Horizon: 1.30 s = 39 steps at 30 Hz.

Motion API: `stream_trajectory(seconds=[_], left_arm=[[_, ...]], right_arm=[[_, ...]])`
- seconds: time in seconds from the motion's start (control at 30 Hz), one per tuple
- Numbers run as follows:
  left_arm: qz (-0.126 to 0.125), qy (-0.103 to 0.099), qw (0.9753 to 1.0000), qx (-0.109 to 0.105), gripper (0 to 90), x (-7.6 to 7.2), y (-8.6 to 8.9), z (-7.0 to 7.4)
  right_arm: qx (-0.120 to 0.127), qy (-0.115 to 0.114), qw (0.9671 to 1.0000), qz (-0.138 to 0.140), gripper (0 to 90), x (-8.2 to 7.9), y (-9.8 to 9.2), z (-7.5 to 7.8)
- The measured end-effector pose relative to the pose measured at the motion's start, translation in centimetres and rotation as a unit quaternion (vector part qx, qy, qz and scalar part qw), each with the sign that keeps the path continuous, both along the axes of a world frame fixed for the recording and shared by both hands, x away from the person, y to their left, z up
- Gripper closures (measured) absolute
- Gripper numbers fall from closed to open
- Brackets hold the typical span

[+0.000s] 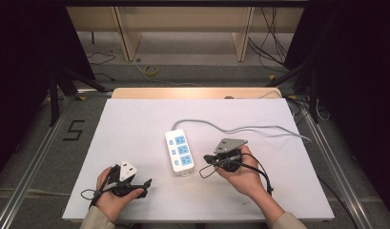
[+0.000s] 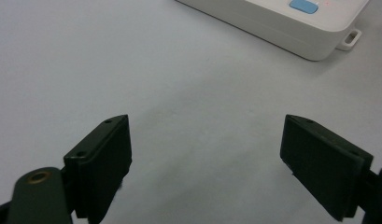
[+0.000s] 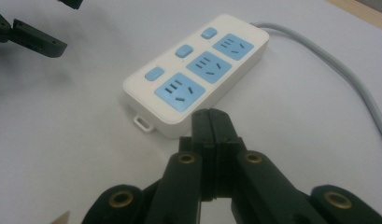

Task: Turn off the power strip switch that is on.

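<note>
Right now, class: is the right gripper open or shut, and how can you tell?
Shut. In the right gripper view, the right gripper has its two black jaws pressed flat together with nothing between them, just short of the white power strip.

A white-topped bench (image 1: 135,124) stands on a grey floor (image 1: 192,71), with a wooden strip along its far edge. Beyond it stands a pale wooden shelf unit (image 1: 183,24); cables (image 1: 269,43) trail over the floor. Dark curtains (image 1: 25,47) flank both sides, and a black "5" (image 1: 74,130) marks the floor left of the bench.

A black "5" is marked on the floor mat (image 1: 74,130) left of the table
</note>
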State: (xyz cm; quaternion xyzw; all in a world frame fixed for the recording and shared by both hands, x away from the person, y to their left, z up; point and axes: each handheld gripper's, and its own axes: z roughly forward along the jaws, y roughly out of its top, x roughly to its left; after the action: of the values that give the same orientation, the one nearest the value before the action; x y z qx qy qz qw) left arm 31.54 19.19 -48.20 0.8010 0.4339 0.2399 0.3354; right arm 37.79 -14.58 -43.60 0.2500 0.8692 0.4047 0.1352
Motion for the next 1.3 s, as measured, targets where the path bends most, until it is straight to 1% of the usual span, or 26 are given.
stream_trajectory(seconds=[0.37,0.5,0.87,1.3], left_arm=[[-0.002,-0.001,1.0000,0.001,16.4,0.0,-0.1,0.0],[-0.002,-0.001,1.0000,0.001,16.4,0.0,0.0,0.0],[-0.002,-0.001,1.0000,0.001,16.4,0.0,0.0,0.0],[-0.003,-0.001,1.0000,0.001,16.4,0.0,-0.1,0.0]], right_arm=[[-0.007,0.006,0.9999,0.005,90.0,0.3,0.9,-0.1],[-0.005,0.005,1.0000,0.006,90.0,0.4,1.2,0.0],[-0.010,0.009,0.9999,0.011,90.0,0.7,2.1,0.1],[-0.017,0.018,0.9995,0.018,90.0,0.9,3.3,0.1]])
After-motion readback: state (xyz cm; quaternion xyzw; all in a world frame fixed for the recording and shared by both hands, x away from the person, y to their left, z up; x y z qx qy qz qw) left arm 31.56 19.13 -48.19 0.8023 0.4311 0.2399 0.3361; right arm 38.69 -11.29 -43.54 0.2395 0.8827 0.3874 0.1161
